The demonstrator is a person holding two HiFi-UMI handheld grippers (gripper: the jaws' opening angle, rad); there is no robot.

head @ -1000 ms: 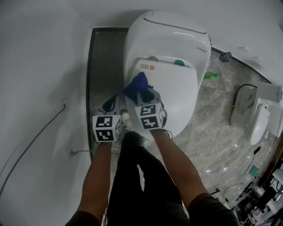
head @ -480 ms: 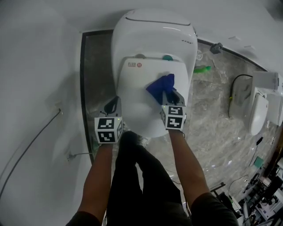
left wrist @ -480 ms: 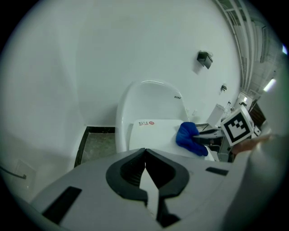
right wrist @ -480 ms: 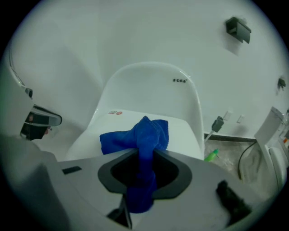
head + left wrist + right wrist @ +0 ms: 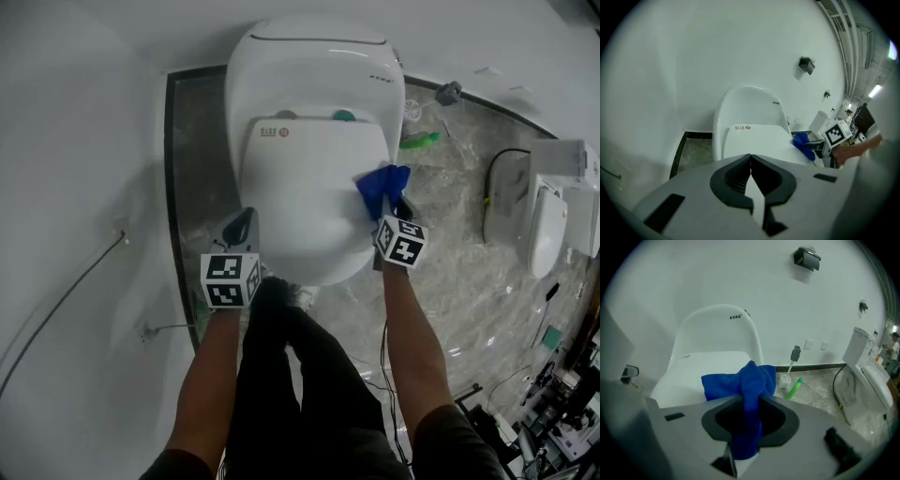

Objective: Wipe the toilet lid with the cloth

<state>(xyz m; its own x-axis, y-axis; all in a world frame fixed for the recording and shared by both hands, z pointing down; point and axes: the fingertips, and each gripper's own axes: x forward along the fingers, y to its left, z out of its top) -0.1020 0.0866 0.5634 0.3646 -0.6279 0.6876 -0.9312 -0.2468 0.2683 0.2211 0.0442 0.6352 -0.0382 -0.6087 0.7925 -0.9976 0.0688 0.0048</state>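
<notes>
Over at the right-hand edge of the toilet lid (image 5: 309, 197) sits the blue cloth (image 5: 382, 186), bunched up right on the rim, part of it hanging past the edge. Right tongs (image 5: 387, 214) are pinching it hard, a fold of cloth running straight down between the jaws. Left tongs (image 5: 245, 221) are pressed together with nothing in them, just beside the lid's front-left edge; touching or not, can't tell.

Room to move? Plenty across the lid: its white top lies open from the cloth all the way to the left rim and back to the hinge. Left of the toilet it's tight: a narrow dark floor strip (image 5: 195, 169), then the white wall (image 5: 75, 187). The right side opens onto marble floor (image 5: 450, 262), though a green bottle (image 5: 419, 142) and a toilet brush (image 5: 448, 93) sit near the back corner. Further out, a black cable (image 5: 495, 187) loops beside a second toilet (image 5: 547, 234).

Writing now: a red round mark (image 5: 285, 132) with a line of small print sits at the lid's back-left corner, too small to read. Small dark lettering on the tank (image 5: 735, 317) is just as unreadable. A green button (image 5: 344, 116) shows at the hinge.
</notes>
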